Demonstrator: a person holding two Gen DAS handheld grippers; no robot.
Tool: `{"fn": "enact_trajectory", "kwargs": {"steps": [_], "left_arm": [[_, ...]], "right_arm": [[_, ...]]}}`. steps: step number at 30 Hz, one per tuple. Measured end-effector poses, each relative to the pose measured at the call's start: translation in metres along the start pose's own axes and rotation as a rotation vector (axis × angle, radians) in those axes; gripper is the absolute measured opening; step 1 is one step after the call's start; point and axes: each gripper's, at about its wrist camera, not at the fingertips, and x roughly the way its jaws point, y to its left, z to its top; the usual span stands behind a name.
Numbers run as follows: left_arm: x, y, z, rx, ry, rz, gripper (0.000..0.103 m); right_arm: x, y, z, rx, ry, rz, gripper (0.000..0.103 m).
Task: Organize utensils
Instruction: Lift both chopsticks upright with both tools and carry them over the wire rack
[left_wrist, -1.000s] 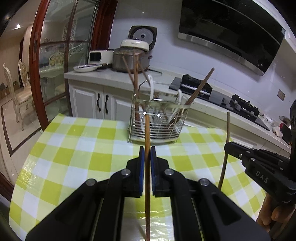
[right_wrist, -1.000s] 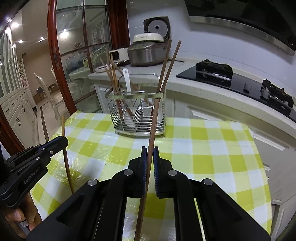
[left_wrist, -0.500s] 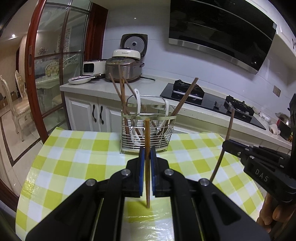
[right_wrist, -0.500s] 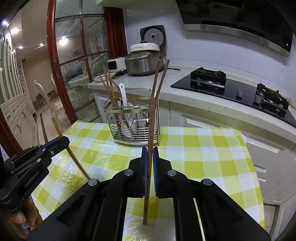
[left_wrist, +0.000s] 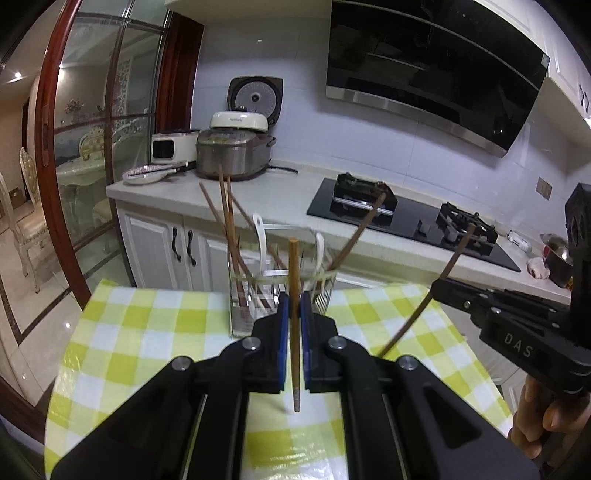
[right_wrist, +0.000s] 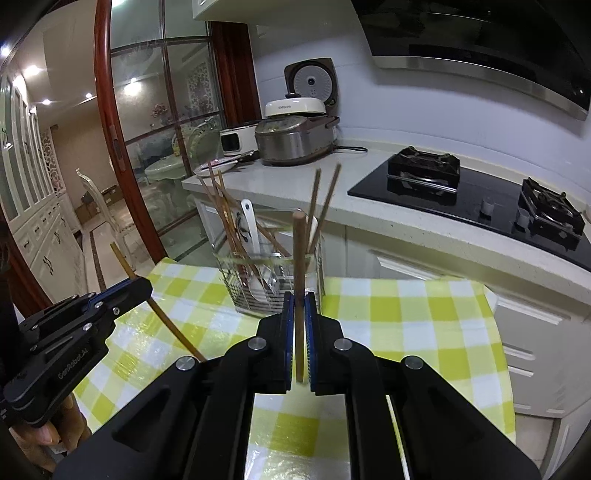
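My left gripper (left_wrist: 294, 299) is shut on a brown chopstick (left_wrist: 294, 266) that stands upright between its blue pads, lower tip hanging above the tablecloth. My right gripper (right_wrist: 299, 295) is shut on a second chopstick (right_wrist: 298, 240), also upright. Straight ahead of both stands a wire utensil holder (left_wrist: 243, 295) (right_wrist: 255, 291) with several chopsticks and white spoons in it. The right gripper (left_wrist: 436, 286) shows at the right of the left wrist view, its chopstick (left_wrist: 421, 314) slanted. In the right wrist view the left gripper (right_wrist: 146, 284) appears at the left with its chopstick (right_wrist: 162, 314).
The table carries a yellow-and-white checked cloth (left_wrist: 147, 332). Behind it runs a white counter with a rice cooker (left_wrist: 232, 155), a small white appliance (left_wrist: 170, 147) and a black gas hob (left_wrist: 406, 218). A glass door with a red frame (left_wrist: 51, 147) stands at the left.
Both grippers have risen with their chopsticks. The lower tips have come up off the table, and the holder now sits lower and smaller in both views.
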Motion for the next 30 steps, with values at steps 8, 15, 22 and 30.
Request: {"fn": "enact_trajectory", "kwargs": {"steps": [8,15,22,30], "left_arm": [[0.000,-0.001,0.047,0.032,-0.050,0.018,0.006],[0.005,-0.008,0.090,0.070,-0.096,0.029,0.006],[0.013,-0.006,0.121,0.079,-0.136,0.040,0.006],[0.026,0.008,0.144,0.059,-0.169,0.049,0.006]], "right_arm": [[-0.003,0.015,0.050,-0.031,-0.019,0.020,0.008],[0.003,0.027,0.104,-0.059,-0.041,0.024,0.008],[0.014,0.029,0.150,-0.054,-0.057,0.034,0.008],[0.031,0.033,0.177,-0.048,-0.074,0.052,0.008]]}}
